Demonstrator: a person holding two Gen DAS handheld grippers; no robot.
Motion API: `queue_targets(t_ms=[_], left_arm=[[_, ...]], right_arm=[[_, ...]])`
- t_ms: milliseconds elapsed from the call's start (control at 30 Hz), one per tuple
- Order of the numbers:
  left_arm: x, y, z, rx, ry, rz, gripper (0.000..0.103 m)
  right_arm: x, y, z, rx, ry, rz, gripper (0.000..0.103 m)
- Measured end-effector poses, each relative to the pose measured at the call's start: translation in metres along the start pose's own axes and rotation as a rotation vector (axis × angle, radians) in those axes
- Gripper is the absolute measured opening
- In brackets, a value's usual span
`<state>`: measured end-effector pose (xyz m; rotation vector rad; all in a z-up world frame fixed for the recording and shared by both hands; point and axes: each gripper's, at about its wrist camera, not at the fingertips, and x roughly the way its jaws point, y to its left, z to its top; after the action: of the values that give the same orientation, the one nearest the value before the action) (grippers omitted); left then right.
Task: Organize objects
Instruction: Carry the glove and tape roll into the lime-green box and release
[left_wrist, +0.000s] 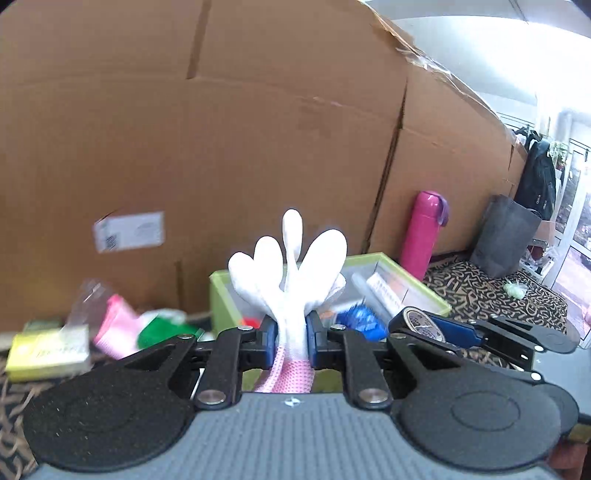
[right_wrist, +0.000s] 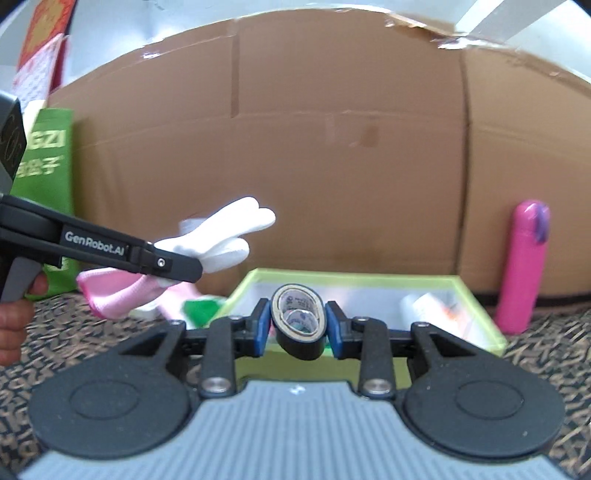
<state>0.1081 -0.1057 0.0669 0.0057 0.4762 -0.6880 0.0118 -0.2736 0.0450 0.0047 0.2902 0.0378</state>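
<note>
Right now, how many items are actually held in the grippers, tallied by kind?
Gloves: 1, white glove with pink cuff, in the left gripper
Tape rolls: 1, black tape roll, in the right gripper
Total: 2

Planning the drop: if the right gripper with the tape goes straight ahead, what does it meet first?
Probably the green box: the right gripper, shut on the tape, points over its open top. Beyond that stands the cardboard wall; depth is unclear.
</note>
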Motion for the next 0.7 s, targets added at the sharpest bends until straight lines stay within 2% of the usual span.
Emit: queue_targets(t_ms=[200, 367, 467, 500, 533, 567, 600, 633, 667, 700], left_arm=[[0.056, -0.009, 0.011, -0.01, 0.032, -0.004, 0.016], [0.089, -0.011, 0.004, 0.01, 0.088, 0.024, 0.016], [0.097, -0.011, 0.0, 0.031, 0.091, 0.027, 0.016], [0.099, -0.011, -0.002, 0.048, 0.089, 0.024, 0.02], [0.099, -0.011, -0.004, 0.061, 0.082, 0.017, 0.025], [0.099, -0.008, -0.006, 0.066, 0.082, 0.007, 0.044], [0.096, -0.006, -0.009, 0.061, 0.086, 0.007, 0.069], [0.09, -0.004, -0.013, 0.048, 0.064, 0.013, 0.076], [0.082, -0.002, -0.016, 0.039, 0.021, 0.013, 0.078], [0.074, -0.001, -0.019, 0.039, -0.011, 0.011, 0.079]], right_arm=[[0.039, -0.033, 0.008, -0.011, 0.005, -0.104, 0.031], [0.074, -0.056, 0.003, 0.023, 0.042, -0.126, 0.031], [0.089, -0.063, -0.001, 0.027, 0.053, -0.127, 0.031], [0.093, -0.064, -0.003, 0.021, 0.058, -0.121, 0.036], [0.096, -0.065, -0.005, 0.012, 0.065, -0.115, 0.048], [0.094, -0.065, -0.009, 0.004, 0.071, -0.12, 0.055], [0.089, -0.064, -0.011, 0.001, 0.061, -0.131, 0.065], [0.082, -0.064, -0.013, -0.002, 0.033, -0.143, 0.074], [0.074, -0.064, -0.014, -0.001, 0.012, -0.152, 0.08], [0.066, -0.063, -0.017, 0.003, -0.007, -0.163, 0.093]])
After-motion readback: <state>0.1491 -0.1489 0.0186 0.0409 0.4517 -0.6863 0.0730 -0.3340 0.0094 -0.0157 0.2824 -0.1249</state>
